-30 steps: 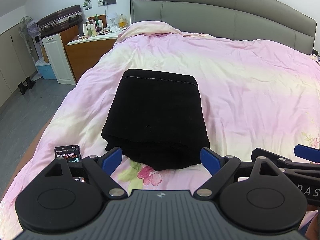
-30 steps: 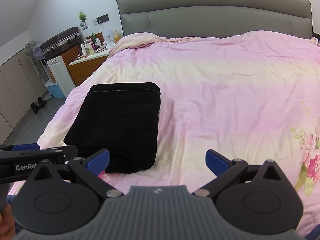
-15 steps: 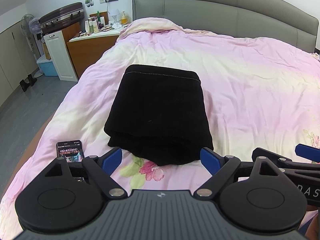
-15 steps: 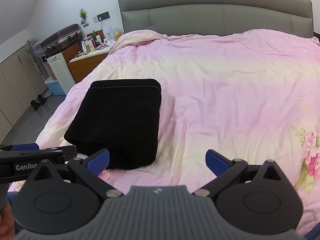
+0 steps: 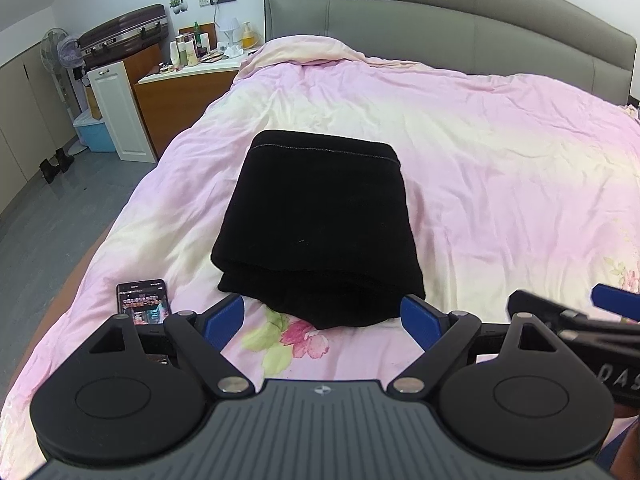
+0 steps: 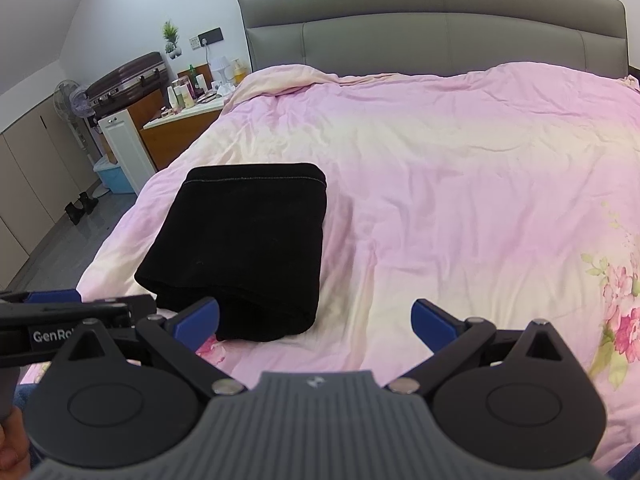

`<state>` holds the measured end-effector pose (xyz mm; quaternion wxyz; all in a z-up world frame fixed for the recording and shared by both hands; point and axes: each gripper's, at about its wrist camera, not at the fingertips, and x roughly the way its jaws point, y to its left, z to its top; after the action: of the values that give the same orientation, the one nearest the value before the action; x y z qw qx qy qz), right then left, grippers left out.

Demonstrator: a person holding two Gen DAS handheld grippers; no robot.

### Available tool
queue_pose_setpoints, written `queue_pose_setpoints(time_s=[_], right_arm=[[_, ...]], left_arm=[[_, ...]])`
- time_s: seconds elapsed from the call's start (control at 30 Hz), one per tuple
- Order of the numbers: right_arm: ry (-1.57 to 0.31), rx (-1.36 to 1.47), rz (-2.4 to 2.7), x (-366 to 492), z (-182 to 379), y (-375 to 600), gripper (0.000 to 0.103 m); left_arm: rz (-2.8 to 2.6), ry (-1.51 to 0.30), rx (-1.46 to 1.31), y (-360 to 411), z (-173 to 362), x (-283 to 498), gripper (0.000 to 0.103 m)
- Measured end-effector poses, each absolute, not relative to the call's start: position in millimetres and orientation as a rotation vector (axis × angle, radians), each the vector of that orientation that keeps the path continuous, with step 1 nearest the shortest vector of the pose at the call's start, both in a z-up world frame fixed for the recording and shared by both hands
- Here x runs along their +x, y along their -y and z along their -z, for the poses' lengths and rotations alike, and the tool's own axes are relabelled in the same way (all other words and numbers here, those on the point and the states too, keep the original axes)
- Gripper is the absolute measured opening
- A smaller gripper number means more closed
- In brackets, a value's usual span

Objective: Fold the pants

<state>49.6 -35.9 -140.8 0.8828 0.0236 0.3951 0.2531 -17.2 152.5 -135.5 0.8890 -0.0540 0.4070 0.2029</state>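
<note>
Black pants (image 5: 320, 228) folded into a stacked rectangle near the bed's (image 5: 500, 168) left edge. Left gripper (image 5: 322, 314) and right gripper (image 6: 316, 318) both spread wide, empty, just short of them. Phone (image 5: 142, 300) by that edge.

Folded black pants (image 6: 244, 248) on pink duvet (image 6: 460, 200), right gripper (image 6: 316, 314) spread wide

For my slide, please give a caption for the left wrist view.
Open left gripper hovers before folded black pants on pink floral duvet, smartphone nearby.
</note>
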Motion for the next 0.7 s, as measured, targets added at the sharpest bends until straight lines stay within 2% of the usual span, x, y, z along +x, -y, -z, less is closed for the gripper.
queue_pose_setpoints(time_s=[0.7], right_arm=[[-0.833, 0.037, -0.503, 52.3, 142.3, 41.2, 0.098]], left_arm=[[-0.476, -0.857, -0.073, -158.9, 129.6, -23.7, 0.103]])
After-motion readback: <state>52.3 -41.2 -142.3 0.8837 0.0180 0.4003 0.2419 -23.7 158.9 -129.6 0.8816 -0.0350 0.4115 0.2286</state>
